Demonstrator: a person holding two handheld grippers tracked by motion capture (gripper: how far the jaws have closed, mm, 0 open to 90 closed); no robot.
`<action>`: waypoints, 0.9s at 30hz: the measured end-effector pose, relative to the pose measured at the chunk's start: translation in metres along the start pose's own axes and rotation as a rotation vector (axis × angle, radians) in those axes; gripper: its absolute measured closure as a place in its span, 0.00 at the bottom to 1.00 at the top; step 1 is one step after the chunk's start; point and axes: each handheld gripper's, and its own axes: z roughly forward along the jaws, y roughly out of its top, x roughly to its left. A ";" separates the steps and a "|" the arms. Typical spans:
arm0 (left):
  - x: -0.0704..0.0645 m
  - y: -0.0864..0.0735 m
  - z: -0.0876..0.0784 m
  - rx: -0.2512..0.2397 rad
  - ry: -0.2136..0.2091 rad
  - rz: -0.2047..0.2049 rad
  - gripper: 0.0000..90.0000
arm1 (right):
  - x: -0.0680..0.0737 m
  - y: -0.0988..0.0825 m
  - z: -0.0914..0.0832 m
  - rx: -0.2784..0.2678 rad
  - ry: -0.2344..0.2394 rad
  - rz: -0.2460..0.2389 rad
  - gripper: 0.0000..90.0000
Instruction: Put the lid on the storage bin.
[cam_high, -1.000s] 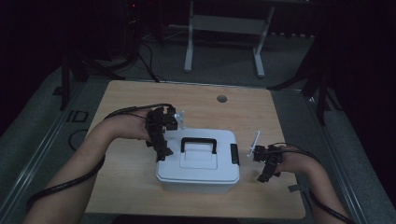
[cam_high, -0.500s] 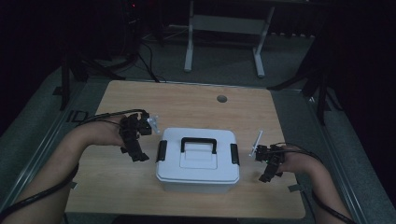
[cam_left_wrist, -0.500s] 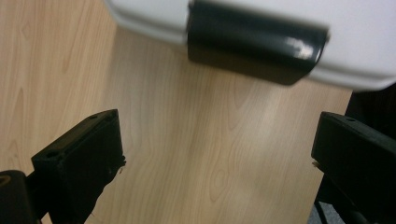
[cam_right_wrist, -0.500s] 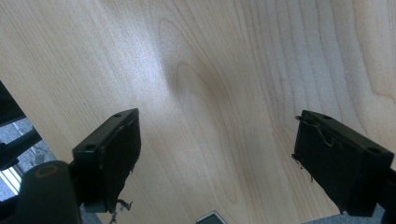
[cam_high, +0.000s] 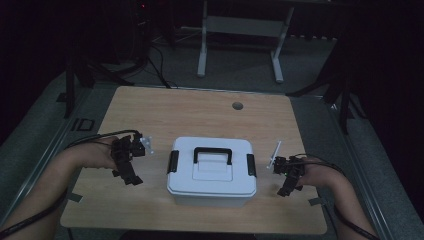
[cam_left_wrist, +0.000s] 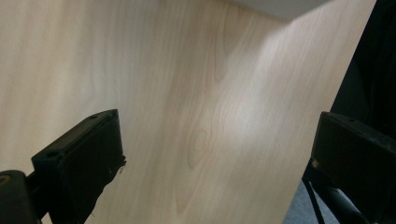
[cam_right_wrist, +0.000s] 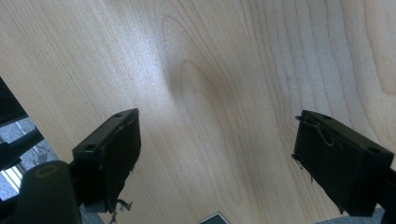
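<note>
1. Left tool (cam_high: 127, 172) and right tool (cam_high: 289, 182): jaws apart, empty, flanking the box.
2. White box (cam_high: 212, 172) sits mid-worktop (cam_high: 200, 112), lid on, both side latches look shut.
3. Judgement: box appears closed; little work left.

We can't read any text, label or number here; the white box (cam_high: 212, 172) and table (cam_high: 200, 115) carry none.

Closed white box (cam_high: 212, 172), table centre
</note>
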 end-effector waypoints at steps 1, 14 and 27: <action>0.000 -0.004 0.004 0.012 -0.003 -0.003 0.02 | 0.000 0.000 0.000 0.001 0.000 0.001 0.16; 0.000 -0.037 0.036 0.057 -0.050 -0.075 0.02 | 0.001 0.001 0.001 0.002 0.000 0.000 0.16; 0.000 -0.059 0.061 0.056 -0.104 -0.141 0.02 | 0.001 0.002 0.004 -0.003 0.001 0.001 0.16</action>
